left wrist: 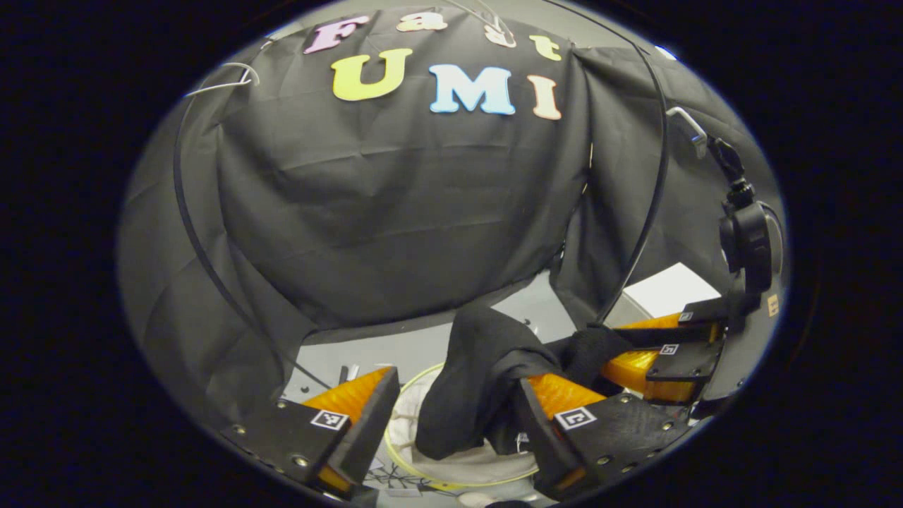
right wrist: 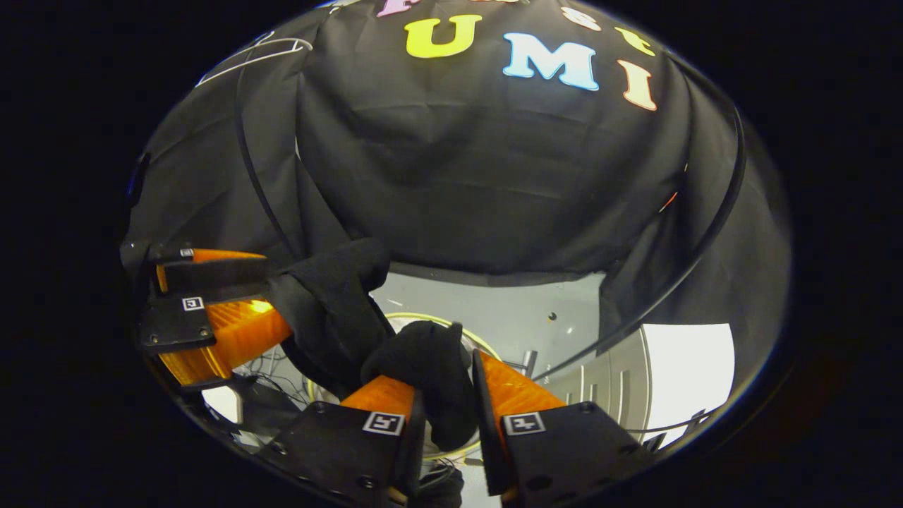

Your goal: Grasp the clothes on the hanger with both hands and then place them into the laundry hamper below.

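Note:
The black garment [left wrist: 480,381] hangs in a bunch over the yellow-rimmed laundry hamper [left wrist: 403,430]. My left gripper [left wrist: 455,395] stands open, wide apart; the cloth drapes against its right finger and a gap shows by the left one. My right gripper [right wrist: 448,374] is shut on a wad of the black garment [right wrist: 430,367], just above the hamper's rim [right wrist: 430,317]. In the left gripper view the right gripper [left wrist: 607,346] shows at the right, cloth in its tips. The left gripper [right wrist: 279,296] shows at the left of the right gripper view with cloth around its tips.
A bare white wire hanger [left wrist: 226,77] hangs high at the upper left against the black cloth wall. A black cable [left wrist: 652,204] arcs down the right side past a camera on a mount [left wrist: 748,236]. A white panel [right wrist: 688,374] lies on the grey floor.

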`<move>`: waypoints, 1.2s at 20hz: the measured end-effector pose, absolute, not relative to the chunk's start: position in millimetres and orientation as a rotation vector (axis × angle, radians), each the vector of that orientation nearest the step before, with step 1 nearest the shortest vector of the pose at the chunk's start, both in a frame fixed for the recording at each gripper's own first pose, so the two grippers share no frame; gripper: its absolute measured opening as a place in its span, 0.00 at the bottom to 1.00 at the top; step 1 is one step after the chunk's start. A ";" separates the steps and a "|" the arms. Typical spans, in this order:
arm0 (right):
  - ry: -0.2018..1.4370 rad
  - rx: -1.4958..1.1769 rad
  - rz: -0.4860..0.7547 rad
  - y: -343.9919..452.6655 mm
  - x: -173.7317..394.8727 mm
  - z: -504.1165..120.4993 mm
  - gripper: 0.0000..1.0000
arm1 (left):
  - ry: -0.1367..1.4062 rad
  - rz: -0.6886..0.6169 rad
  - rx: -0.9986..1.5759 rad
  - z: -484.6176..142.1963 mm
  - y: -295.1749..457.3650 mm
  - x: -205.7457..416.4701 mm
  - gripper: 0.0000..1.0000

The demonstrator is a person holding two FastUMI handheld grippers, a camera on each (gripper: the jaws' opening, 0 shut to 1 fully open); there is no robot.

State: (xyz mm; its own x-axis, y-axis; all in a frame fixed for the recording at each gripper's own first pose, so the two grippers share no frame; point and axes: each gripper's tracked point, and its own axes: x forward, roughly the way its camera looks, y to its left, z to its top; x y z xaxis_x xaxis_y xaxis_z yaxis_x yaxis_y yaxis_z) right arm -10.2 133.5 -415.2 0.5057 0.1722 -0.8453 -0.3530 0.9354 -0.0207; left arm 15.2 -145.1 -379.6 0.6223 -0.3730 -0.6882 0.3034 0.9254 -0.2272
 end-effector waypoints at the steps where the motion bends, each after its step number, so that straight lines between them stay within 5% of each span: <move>1: 1.013 -0.207 0.328 133.2 -15.9 -415.8 0.52 | 0.807 -0.388 -0.090 -377.5 -140.5 10.3 0.91; 4: 1.021 -0.235 0.341 132.2 -17.2 -409.6 0.98 | 0.786 -0.379 -0.091 -362.5 -127.9 13.4 0.91; 12: 0.904 -0.209 0.325 134.4 -16.0 -348.6 0.98 | 0.667 -0.318 -0.088 -294.2 -70.9 27.5 0.91; 24: 0.420 -0.120 0.199 74.1 23.4 -140.1 0.98 | 0.351 -0.140 -0.063 -110.4 23.0 26.3 0.91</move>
State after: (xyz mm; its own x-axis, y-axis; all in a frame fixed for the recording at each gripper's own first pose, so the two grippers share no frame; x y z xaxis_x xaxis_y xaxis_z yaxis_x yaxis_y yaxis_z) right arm 23.4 74.1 -140.1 0.8940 0.1668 -0.4158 -0.2160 0.9736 -0.0740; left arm 26.3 23.0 -110.4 0.9294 -0.1472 -0.3385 0.1254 0.9884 -0.0855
